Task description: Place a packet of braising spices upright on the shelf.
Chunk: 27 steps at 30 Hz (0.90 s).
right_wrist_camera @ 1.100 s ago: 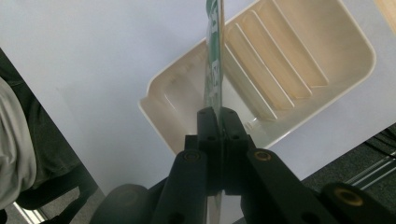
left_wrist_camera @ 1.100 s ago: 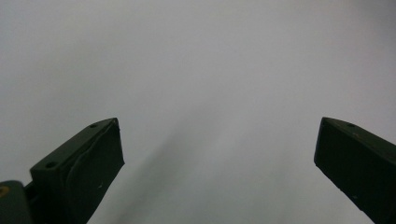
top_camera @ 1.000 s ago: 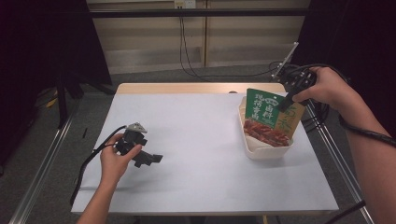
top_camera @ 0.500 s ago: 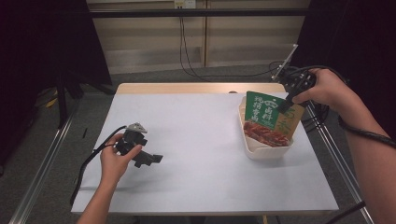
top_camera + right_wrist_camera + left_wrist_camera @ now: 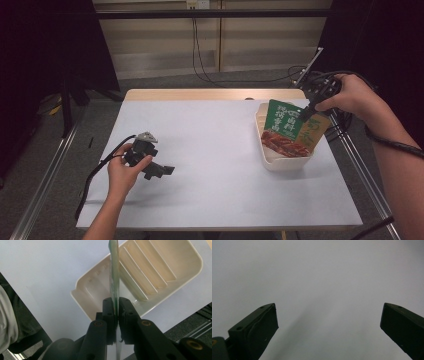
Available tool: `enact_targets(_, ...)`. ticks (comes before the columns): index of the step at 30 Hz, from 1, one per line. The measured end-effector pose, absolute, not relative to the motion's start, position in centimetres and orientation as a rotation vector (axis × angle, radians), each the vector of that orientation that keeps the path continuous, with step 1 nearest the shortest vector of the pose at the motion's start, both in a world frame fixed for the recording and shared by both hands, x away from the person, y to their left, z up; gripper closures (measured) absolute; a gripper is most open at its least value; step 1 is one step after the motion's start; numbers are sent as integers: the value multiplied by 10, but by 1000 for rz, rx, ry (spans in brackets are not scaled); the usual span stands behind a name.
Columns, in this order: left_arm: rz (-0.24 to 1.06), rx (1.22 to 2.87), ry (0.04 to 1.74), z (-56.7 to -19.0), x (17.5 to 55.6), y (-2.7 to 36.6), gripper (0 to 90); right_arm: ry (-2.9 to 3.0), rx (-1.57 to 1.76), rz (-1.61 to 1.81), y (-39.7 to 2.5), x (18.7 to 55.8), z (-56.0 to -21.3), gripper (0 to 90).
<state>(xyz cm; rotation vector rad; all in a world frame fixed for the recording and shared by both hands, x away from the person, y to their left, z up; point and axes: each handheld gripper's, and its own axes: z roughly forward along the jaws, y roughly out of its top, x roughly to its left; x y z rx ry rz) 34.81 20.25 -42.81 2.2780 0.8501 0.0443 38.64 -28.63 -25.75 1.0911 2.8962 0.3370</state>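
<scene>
right gripper (image 5: pixel 115 305): its two black jaws are pressed flat together on the top edge of a thin, glossy green foil snack pouch (image 5: pixel 114 277), seen edge-on in the right gripper view as a narrow green sliver running up from between the jaws. the jaw faces are matte, blocky, with small screw holes.

in the high view the right gripper (image 5: pixel 306 113) pinches the green foil snack pouch (image 5: pixel 286 129) by its upper right corner. the pouch hangs tilted, flat and roughly rectangular, green on top with white lettering, a reddish-brown food photo across the lower half, and a yellowish panel at the right. its lower part sits down inside a cream-coloured plastic tray with rounded corners and upright divider ribs (image 5: pixel 280 162).

the tray (image 5: pixel 175 272) looks smooth and slightly shiny; the ribs split it into long narrow slots. which slot the pouch bottom is in i cannot tell. the tray stands on the right part of the white matte tabletop (image 5: pixel 215 150), near its right edge.

left gripper (image 5: pixel 329 322): jaws stand wide apart, nothing between them, just plain white table surface beneath. in the high view the left gripper (image 5: pixel 159 171) rests low on the left part of the table, held in the person's left hand (image 5: pixel 122 172), a grey three-cornered plate on top and a black cable trailing off toward the table edge. it is well apart from tray and pouch.
</scene>
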Motion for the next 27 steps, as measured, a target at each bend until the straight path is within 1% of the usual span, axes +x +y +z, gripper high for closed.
enact_targets(4,44,2277,851,-428,348,202,11,2890,1092,334,-285,386,-256,732)
enact_targets(6,41,2278,850,-429,348,202,10,2879,1104,318,-284,387,-255,657)
enact_targets(7,43,2280,852,-429,348,202,10,2871,1109,314,-284,388,-254,594)
enact_targets(10,42,2275,851,-429,348,202,10,2855,1123,294,-283,389,-252,532)
enact_targets(11,45,2279,852,-429,348,202,11,2854,1130,293,-283,389,-251,492)
enact_targets(13,44,2280,852,-429,349,202,10,2845,1134,296,-283,390,-249,459)
enact_targets(15,38,2283,848,-429,349,202,10,2834,1143,306,-283,391,-247,390)
enact_targets(16,34,2282,848,-429,349,202,11,2829,1176,309,-283,391,-244,383)
enact_targets(19,40,2280,849,-429,349,202,10,2826,1185,303,-282,391,-240,322)
enact_targets(23,33,2277,847,-429,348,202,11,2816,1176,299,-281,390,-232,288)
enact_targets(27,29,2273,847,-428,348,203,10,2810,1166,308,-276,387,-222,272)
